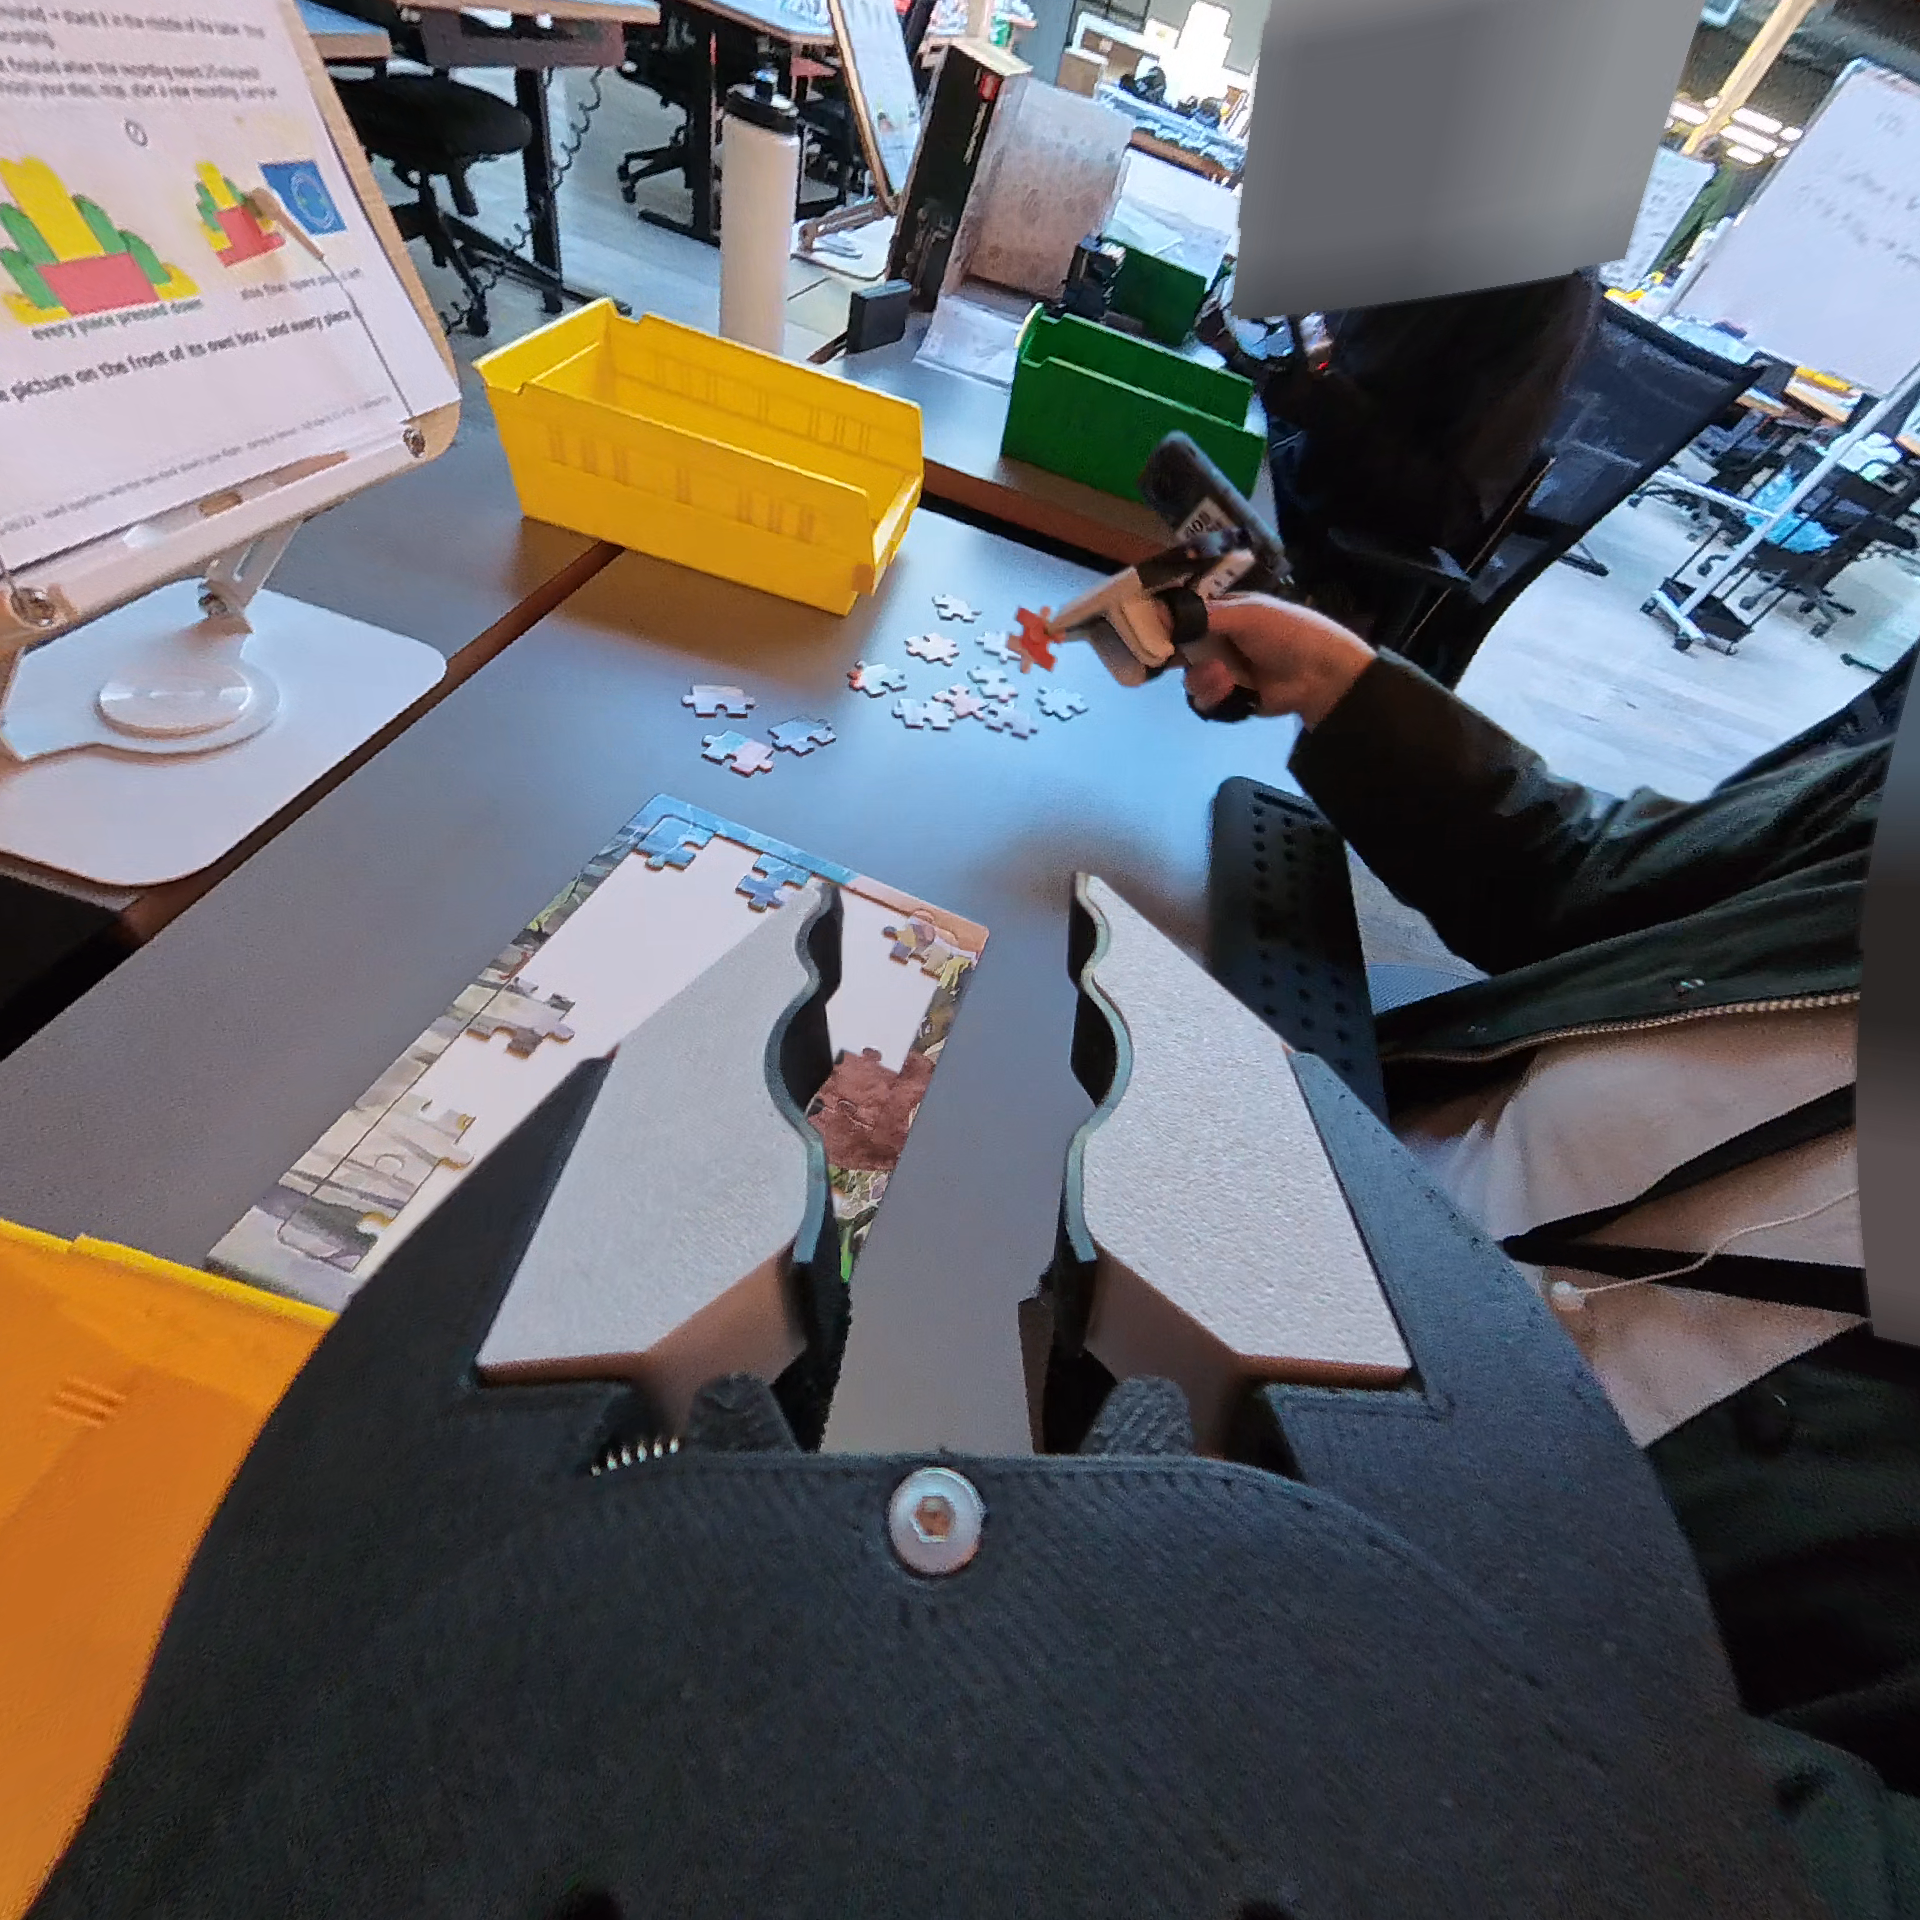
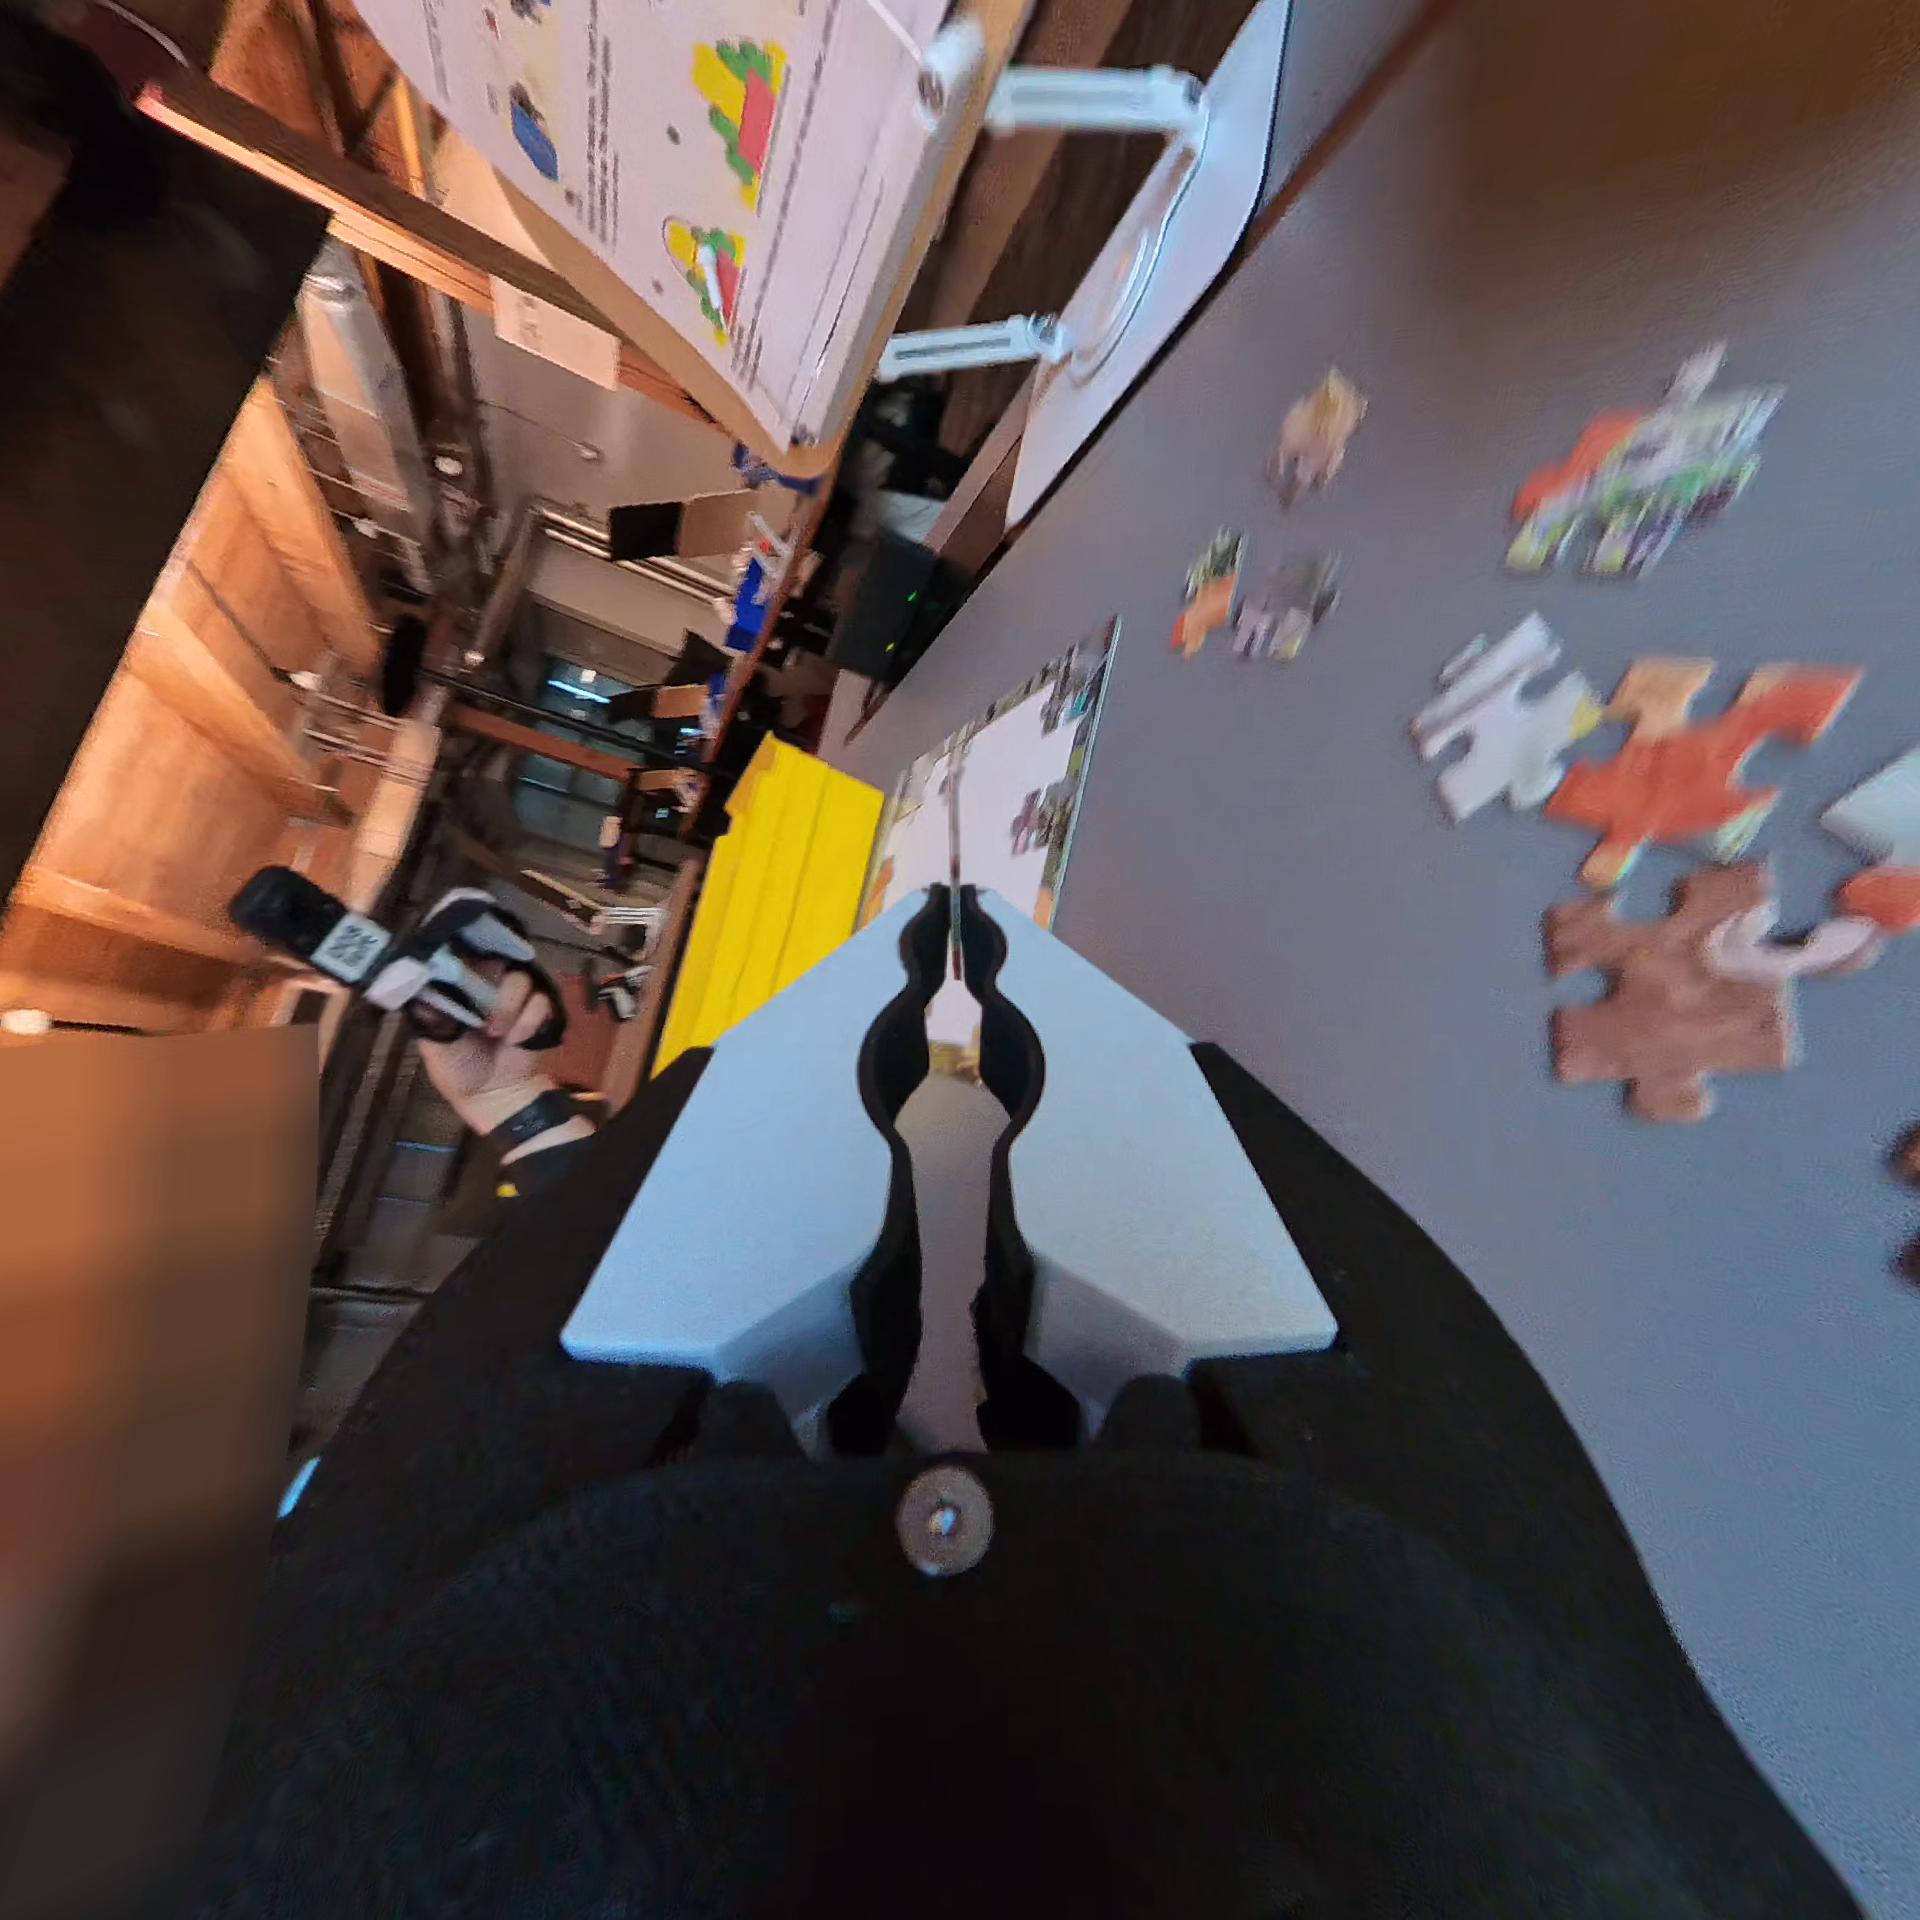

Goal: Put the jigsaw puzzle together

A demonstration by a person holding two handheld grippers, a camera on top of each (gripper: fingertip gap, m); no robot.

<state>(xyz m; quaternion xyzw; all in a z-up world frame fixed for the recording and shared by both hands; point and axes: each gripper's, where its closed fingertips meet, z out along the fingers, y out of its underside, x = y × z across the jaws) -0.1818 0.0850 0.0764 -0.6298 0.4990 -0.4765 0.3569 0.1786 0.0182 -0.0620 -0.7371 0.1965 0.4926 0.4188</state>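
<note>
The left gripper (image 1: pixel 951 935) hangs above the table (image 1: pixel 1039 790) with its jaws spread wide and nothing between them. The right gripper (image 2: pixel 956 894), rolled sideways over that table, has its tips pinched on a thin puzzle piece (image 1: pixel 1034 637), a hand (image 1: pixel 1268 660) gripping its handle.

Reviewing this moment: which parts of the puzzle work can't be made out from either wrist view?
- Puzzle board: left wrist view, its middle hidden behind the left gripper, open above it.
- Held red piece: small in the left view; edge-on in the right gripper, picture unreadable.
- Loose pieces: right wrist view, blurred.
</note>
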